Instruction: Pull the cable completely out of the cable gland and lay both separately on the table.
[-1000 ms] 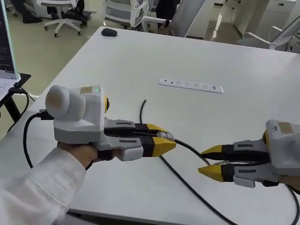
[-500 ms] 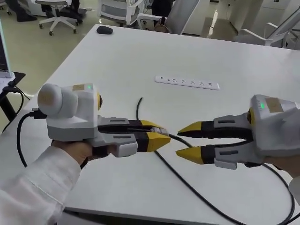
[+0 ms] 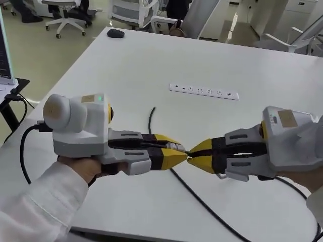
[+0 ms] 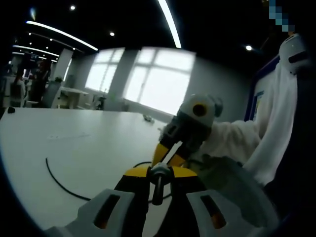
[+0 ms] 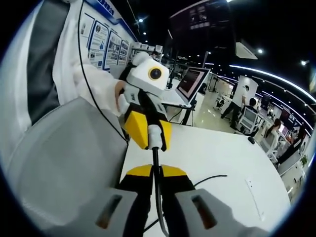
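My left gripper (image 3: pixel 182 153) is shut on a small whitish cable gland (image 4: pixel 160 170), held at its yellow tips above the white table (image 3: pixel 151 60). The gland (image 5: pixel 154 137) faces my right gripper (image 3: pixel 194 155), which meets the left one tip to tip. A thin black cable (image 3: pixel 202 199) leaves the gland and passes between the right gripper's (image 5: pixel 155 170) closed jaws. Its free end curves away over the table (image 3: pixel 150 118). In the left gripper view the right gripper (image 4: pixel 168 150) points straight at the gland, with the cable (image 4: pixel 59 180) lying on the table behind.
A white power strip (image 3: pixel 204 92) lies across the middle of the table. A dark mouse (image 3: pixel 116 34) sits at the far left corner. Office chairs (image 3: pixel 133 12) stand beyond the far edge. A black lead (image 3: pixel 22 146) hangs from the left gripper's body.
The right gripper has moved left to meet the left gripper's tips, and its jaws, open half a second ago, have shut on the cable. The left gripper has stayed about where it was.
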A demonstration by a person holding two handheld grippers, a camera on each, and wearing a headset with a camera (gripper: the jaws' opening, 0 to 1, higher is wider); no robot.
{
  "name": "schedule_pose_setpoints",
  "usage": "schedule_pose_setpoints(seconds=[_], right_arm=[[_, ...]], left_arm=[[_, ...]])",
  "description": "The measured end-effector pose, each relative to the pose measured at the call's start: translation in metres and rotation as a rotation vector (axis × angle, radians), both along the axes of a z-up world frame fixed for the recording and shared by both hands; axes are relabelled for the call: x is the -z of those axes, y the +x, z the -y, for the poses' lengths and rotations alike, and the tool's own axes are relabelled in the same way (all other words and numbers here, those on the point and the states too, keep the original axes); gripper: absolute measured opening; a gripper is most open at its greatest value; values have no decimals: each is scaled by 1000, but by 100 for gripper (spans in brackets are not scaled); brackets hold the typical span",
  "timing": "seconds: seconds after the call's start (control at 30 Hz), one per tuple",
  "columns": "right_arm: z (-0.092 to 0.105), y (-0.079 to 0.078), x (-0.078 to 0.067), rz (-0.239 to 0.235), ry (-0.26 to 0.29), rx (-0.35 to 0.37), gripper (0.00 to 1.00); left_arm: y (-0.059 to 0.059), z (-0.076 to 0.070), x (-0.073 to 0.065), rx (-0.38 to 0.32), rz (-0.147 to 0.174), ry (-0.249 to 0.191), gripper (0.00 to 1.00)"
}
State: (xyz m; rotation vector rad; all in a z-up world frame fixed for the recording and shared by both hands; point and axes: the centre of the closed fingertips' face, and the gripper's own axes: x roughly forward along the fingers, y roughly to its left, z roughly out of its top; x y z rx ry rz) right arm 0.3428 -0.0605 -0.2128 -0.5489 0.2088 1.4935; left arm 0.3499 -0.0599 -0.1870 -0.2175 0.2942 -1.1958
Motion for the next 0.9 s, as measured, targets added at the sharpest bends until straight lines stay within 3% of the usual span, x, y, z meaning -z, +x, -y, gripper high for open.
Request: schedule_pose_setpoints(seconds=[0.27,0.77,0.9], right_arm=[[4,3,15,-6,-48,-11,3],[44,23,55,-60,-133,68,3],[51,28,70,-67,-178,102,3]], left_arm=[[3,-2,3,-14,0,14,16],[6,-6,0,-37,2,-2,16],[8,-10,-6,-54,5,-40,16]])
